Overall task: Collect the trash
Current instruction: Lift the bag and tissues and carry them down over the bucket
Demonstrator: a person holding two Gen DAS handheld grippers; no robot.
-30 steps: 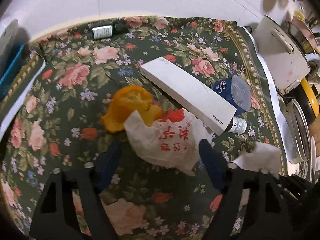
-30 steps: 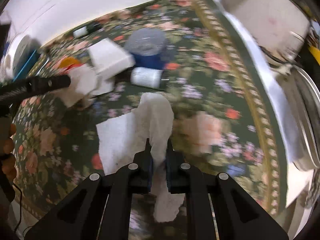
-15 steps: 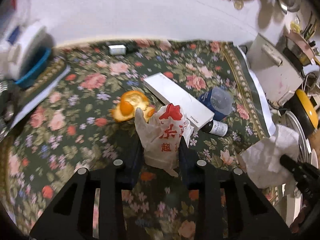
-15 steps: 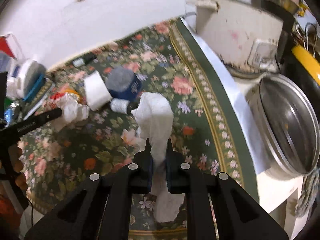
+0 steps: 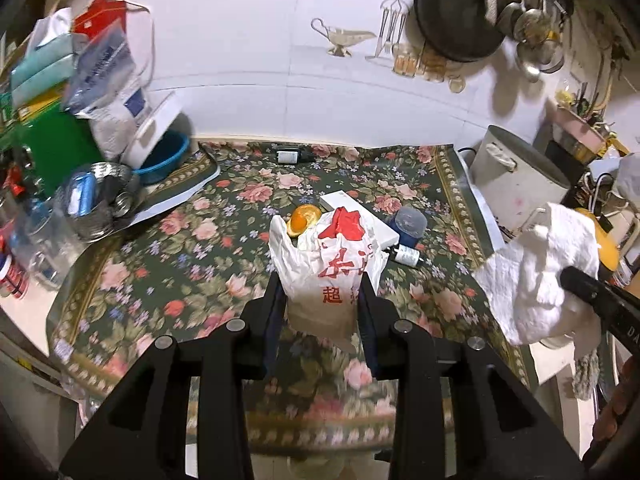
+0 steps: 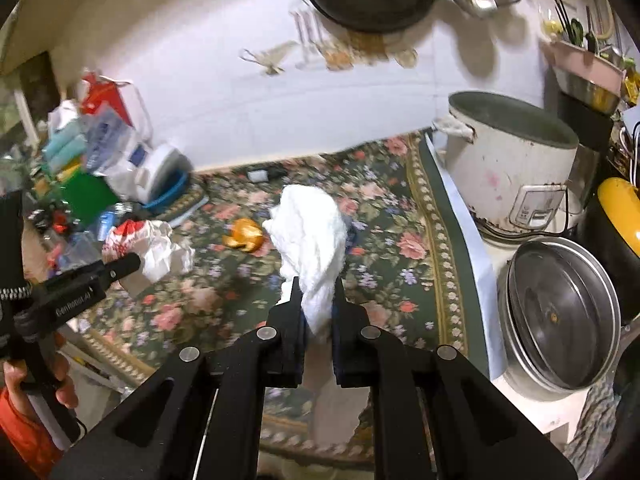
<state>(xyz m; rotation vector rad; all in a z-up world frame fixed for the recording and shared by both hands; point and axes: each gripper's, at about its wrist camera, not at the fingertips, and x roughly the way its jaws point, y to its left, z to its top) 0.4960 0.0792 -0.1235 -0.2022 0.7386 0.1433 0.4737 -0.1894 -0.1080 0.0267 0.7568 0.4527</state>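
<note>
My left gripper (image 5: 322,280) is shut on a crumpled white plastic bag with red print (image 5: 330,264), held up above the flowered tablecloth (image 5: 192,272). That bag (image 6: 150,246) shows at the left of the right wrist view too. My right gripper (image 6: 317,294) is shut on a white paper towel (image 6: 310,232), which hangs in the air; the towel (image 5: 536,268) also appears at the right of the left wrist view. On the cloth lie an orange peel (image 5: 305,218), a flat white box (image 5: 380,228), a blue cup (image 5: 408,222) and a small bottle (image 5: 406,255).
A white rice cooker (image 6: 512,164) and a steel pot with a lid (image 6: 560,312) stand at the table's right. A blue basin (image 5: 166,160), metal bowls (image 5: 100,200) and bags crowd the left. A dark bottle (image 5: 292,156) lies by the wall. A wok (image 5: 456,8) hangs above.
Both grippers rose and pulled back from the table. The left one shut on the plastic bag and lifted it off the cloth. The right one carried the paper towel up.
</note>
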